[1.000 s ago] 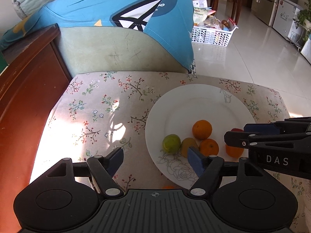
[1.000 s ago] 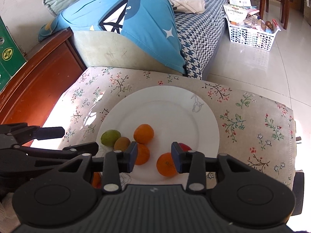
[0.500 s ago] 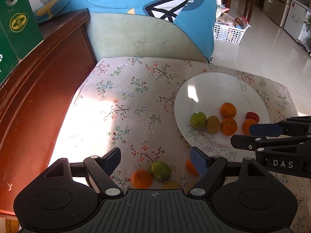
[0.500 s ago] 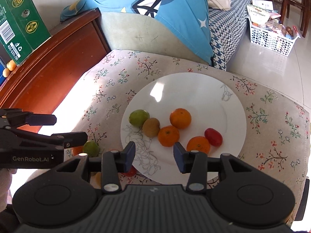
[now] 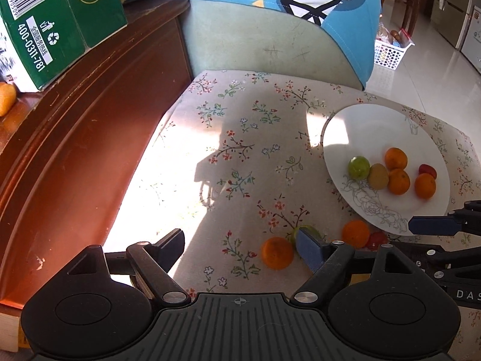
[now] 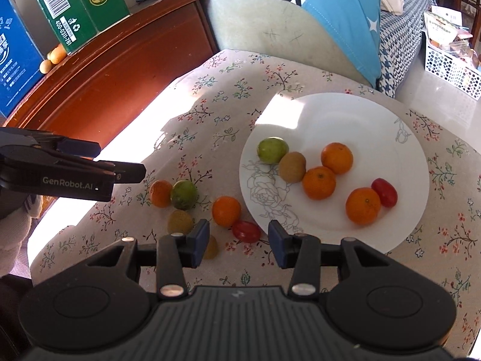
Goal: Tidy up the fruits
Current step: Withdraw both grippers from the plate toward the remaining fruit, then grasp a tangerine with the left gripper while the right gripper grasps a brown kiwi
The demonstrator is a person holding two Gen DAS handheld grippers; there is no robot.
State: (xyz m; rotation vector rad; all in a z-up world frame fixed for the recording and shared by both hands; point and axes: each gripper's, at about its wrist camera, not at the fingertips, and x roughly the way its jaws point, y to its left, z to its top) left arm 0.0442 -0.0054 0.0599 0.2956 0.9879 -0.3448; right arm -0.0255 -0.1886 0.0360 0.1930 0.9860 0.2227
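Note:
A white plate [image 6: 390, 126] on the floral cloth holds a green fruit [image 6: 272, 149], a kiwi [image 6: 292, 167], three oranges and a red tomato [image 6: 384, 192]. Left of the plate on the cloth lie an orange [image 6: 226, 211], a red tomato [image 6: 246, 231], a green fruit [image 6: 184, 194], another orange [image 6: 160, 193] and two kiwis. My right gripper [image 6: 237, 245] is open and empty just above the loose tomato. My left gripper [image 5: 243, 249] is open and empty; an orange [image 5: 277, 252] lies between its fingers, and it also shows in the right wrist view [image 6: 120, 162].
A dark wooden cabinet [image 5: 75, 138] runs along the left with a green carton [image 5: 57, 15] and a blue carton [image 6: 15, 60] on it. A sofa arm with a blue cushion [image 6: 336, 9] stands behind. A white basket [image 6: 451, 66] sits on the floor at the right.
Both grippers have pulled back and to the left from the plate. The loose fruits on the cloth have come into view. Both stay open and empty.

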